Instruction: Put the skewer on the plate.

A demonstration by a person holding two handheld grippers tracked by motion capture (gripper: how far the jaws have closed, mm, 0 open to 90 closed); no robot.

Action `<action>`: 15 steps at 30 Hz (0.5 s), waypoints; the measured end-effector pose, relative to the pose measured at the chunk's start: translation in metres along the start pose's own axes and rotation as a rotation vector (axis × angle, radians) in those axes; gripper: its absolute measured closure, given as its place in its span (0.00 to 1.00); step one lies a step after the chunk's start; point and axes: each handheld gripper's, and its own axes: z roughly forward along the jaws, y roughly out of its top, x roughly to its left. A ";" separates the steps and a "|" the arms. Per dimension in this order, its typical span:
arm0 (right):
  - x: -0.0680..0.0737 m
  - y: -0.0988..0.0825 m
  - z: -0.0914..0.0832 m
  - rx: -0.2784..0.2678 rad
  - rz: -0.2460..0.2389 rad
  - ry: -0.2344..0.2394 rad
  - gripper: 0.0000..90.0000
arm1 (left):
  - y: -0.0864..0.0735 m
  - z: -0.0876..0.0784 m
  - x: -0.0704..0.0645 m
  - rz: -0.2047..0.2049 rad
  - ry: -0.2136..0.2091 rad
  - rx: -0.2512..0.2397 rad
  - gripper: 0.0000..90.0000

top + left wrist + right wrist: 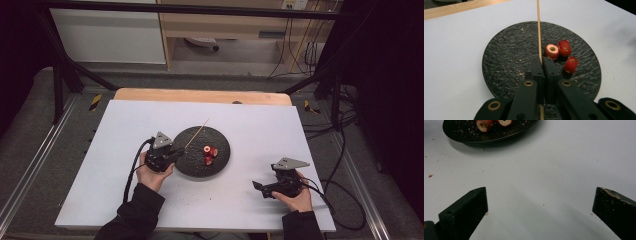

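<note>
Fruit pieces [560,53] on plate [506,62], right of skewer [539,30].

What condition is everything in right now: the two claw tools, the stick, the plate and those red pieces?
Left gripper: shut on the skewer.
Right gripper: open, empty, over the table.
Skewer: bare, held over the plate.
Plate: flat, crumb-strewn.
Red fruit pieces: three, cored, loose on the plate.

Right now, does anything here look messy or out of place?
Slightly. Pale crumbs are scattered over the dark plate around the three cored red fruit pieces, and a few specks lie on the white table beside it. Crumbs also cling to one of the right gripper's fingers.
</note>
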 end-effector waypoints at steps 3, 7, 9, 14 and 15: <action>0.001 0.000 0.000 0.004 0.001 0.005 0.01 | 0.001 0.011 -0.002 -0.002 0.015 0.018 0.98; 0.000 -0.001 0.001 0.004 -0.005 -0.001 0.01 | 0.003 0.023 -0.003 -0.009 0.044 0.027 0.98; 0.000 -0.001 0.002 0.004 0.004 0.005 0.01 | 0.003 0.030 -0.003 -0.012 0.046 0.043 0.98; -0.001 -0.002 0.004 0.022 -0.013 -0.008 0.01 | 0.003 0.044 -0.004 -0.018 0.074 0.059 0.98; -0.001 -0.003 0.003 0.018 -0.007 -0.004 0.01 | 0.003 0.046 -0.004 -0.014 0.073 0.071 0.98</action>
